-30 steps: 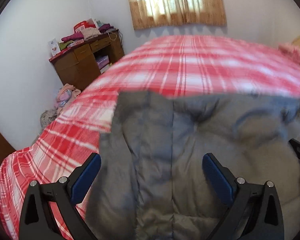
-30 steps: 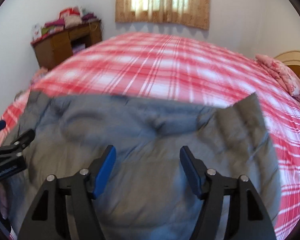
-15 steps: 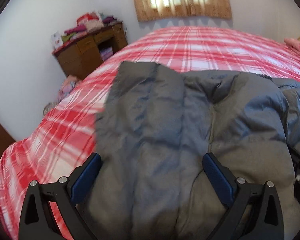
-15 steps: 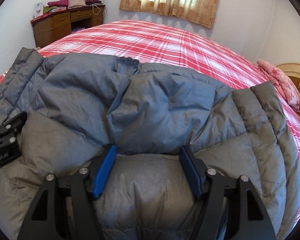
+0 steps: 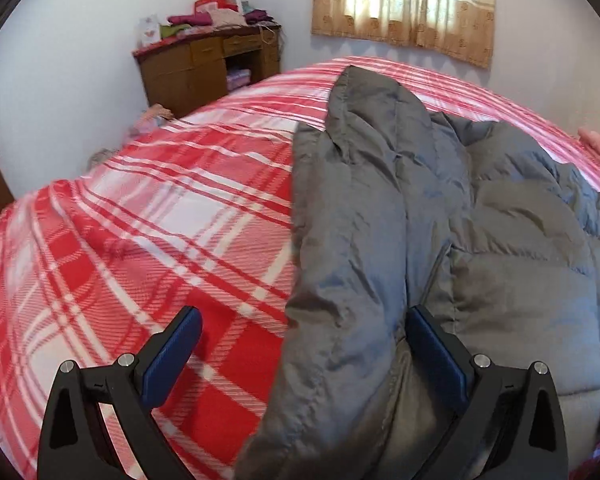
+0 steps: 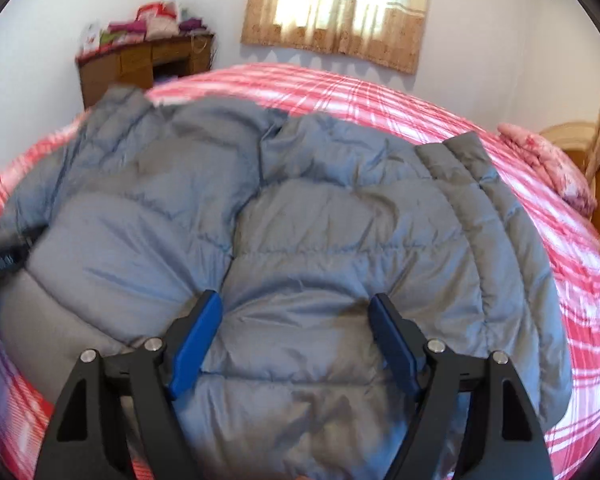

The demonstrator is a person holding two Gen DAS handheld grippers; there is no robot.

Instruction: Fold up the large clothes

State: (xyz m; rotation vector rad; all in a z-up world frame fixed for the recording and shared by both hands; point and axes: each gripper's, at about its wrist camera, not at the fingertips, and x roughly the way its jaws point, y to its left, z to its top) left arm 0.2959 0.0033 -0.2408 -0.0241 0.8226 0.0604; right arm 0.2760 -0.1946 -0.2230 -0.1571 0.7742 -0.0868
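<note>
A large grey quilted puffer jacket [image 5: 440, 240] lies spread on the red and white plaid bed [image 5: 140, 240]; it also shows in the right wrist view [image 6: 320, 248]. My left gripper [image 5: 304, 344] is open over the jacket's left edge, one sleeve running away from it. My right gripper [image 6: 296, 340] is open and empty just above the jacket's body. The left gripper's tip shows at the left edge of the right wrist view [image 6: 0, 260].
A wooden desk [image 5: 204, 72] piled with folded clothes stands against the far wall at the left. A curtained window [image 5: 404, 8] is behind the bed. A pink pillow [image 6: 548, 160] and a wooden headboard [image 6: 580, 148] are at the right. Clothes lie on the floor [image 5: 152, 116].
The jacket has come down flat on the bed. My left gripper has shifted left to the jacket's edge, showing more plaid. My right gripper has moved a little back over the body.
</note>
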